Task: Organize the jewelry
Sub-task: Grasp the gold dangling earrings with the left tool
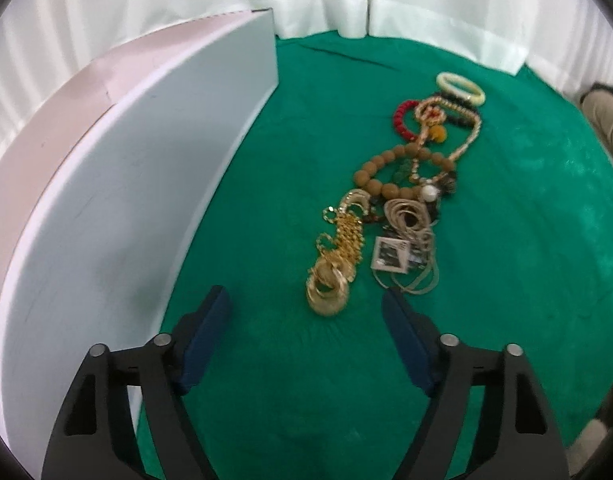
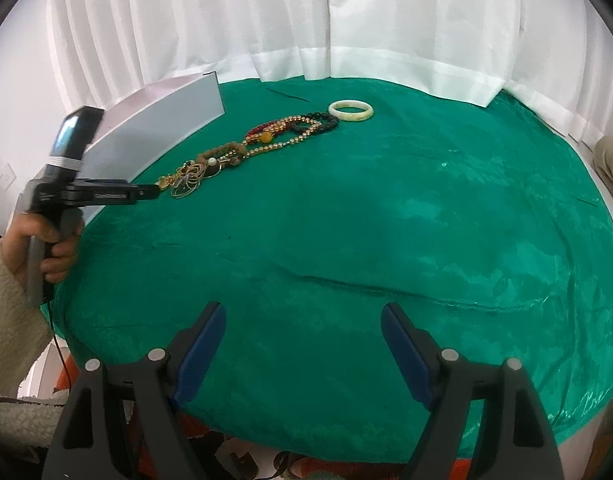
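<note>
Surface (image 2: 386, 220): one big spread of green cloth, white curtain behind, and nearly all of it bare.
White box (image 1: 126, 200): tall pale wall hard along the left claw's left side; seems the likely home for the pieces, though its inside is hidden from here.
Jewelry line (image 1: 390, 200): a single tangled strip on the cloth, long axis running away from the left claw and leaning a touch to its right, near end just ahead of the tips, far end well off toward the curtain.
Left claw (image 1: 306, 304): spread wide, nothing between the pads, hovering low with the near end of the strip just beyond and between its tips. This is the nearer hand by a long way!
Right claw (image 2: 304, 320): also wide and holding nothing, out over bare cloth, well apart from the strip, which lies ahead and to its left.
Wooden bead bracelet (image 1: 386, 172): mid-strip, a loop lying flat.
Gold chain cluster (image 1: 334, 264): the nearest piece, bunched, its length in line with the strip and pointing back at the left claw. My call: first pick.
Cream bangle (image 1: 461, 87): the far tip, lying flat.
</note>
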The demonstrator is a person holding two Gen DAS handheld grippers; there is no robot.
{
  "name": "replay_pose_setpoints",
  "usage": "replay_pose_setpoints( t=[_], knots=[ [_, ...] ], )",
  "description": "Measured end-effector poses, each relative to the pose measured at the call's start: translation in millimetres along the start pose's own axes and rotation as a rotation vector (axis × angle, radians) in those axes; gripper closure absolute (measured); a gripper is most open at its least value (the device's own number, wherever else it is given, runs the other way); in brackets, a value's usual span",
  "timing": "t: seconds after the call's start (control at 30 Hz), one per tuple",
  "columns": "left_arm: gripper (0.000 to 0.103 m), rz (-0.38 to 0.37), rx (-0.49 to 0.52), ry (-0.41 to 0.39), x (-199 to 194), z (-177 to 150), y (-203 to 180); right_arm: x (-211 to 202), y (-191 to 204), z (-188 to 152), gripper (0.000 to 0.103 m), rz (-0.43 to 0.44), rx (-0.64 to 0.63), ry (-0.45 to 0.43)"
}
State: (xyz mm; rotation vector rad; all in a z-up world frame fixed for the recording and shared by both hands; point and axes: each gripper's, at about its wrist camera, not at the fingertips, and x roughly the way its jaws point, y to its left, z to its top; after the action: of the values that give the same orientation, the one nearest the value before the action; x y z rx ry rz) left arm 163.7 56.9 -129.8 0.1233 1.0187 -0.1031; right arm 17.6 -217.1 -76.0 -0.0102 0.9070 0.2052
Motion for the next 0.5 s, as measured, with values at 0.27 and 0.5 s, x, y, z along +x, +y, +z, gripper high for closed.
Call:
replay_pose_setpoints(
  t=[0.27,0.5],
  knots=[
    [0.081,-0.02,0.13,-0.035,11.2,8.9,-15.7,2.2,-1.2,2.1,0.021,0.005,0.008,0.007],
    [0.082,-0.114,-0.025,-0.025,-9.2,-2.9,3.8,-1.1,-1.9,1.4,0.021,0.007,0.008,0.005]
  ],
)
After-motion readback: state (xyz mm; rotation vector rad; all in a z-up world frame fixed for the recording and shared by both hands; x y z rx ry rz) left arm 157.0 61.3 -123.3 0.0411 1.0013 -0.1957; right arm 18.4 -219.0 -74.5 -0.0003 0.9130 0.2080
